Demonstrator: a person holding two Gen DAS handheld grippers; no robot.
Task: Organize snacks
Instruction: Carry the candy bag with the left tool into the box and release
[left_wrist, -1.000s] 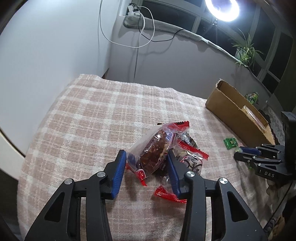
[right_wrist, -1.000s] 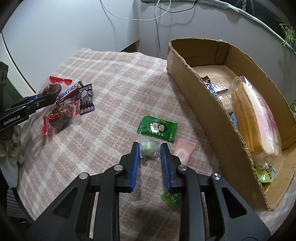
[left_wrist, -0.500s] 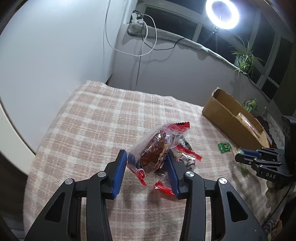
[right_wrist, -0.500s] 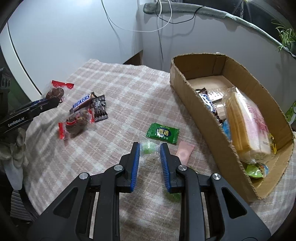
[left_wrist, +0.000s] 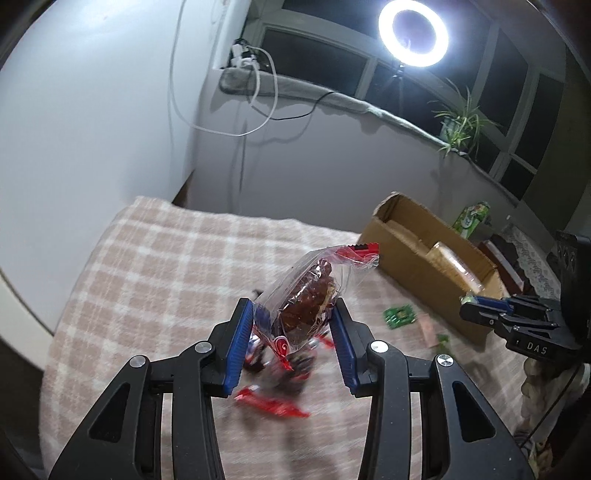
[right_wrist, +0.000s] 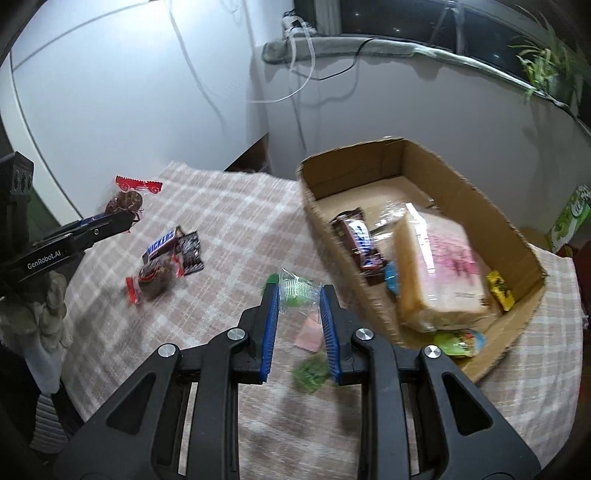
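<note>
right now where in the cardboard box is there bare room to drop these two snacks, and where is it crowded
The far end of the cardboard box shows bare floor, bordered by the back wall and the Snickers bar. The near end is crowded: the wrapped bread loaf fills it, with small packets around it. Outside, the checked cloth between the box and the loose Snickers pile is free.

A glowing ring light (left_wrist: 413, 33) stands before dark window panes. A spider plant (left_wrist: 458, 125) sits on the sill. White cables (left_wrist: 225, 110) hang down the pale wall. A pink-checked cloth (left_wrist: 155, 266) covers the table.
</note>
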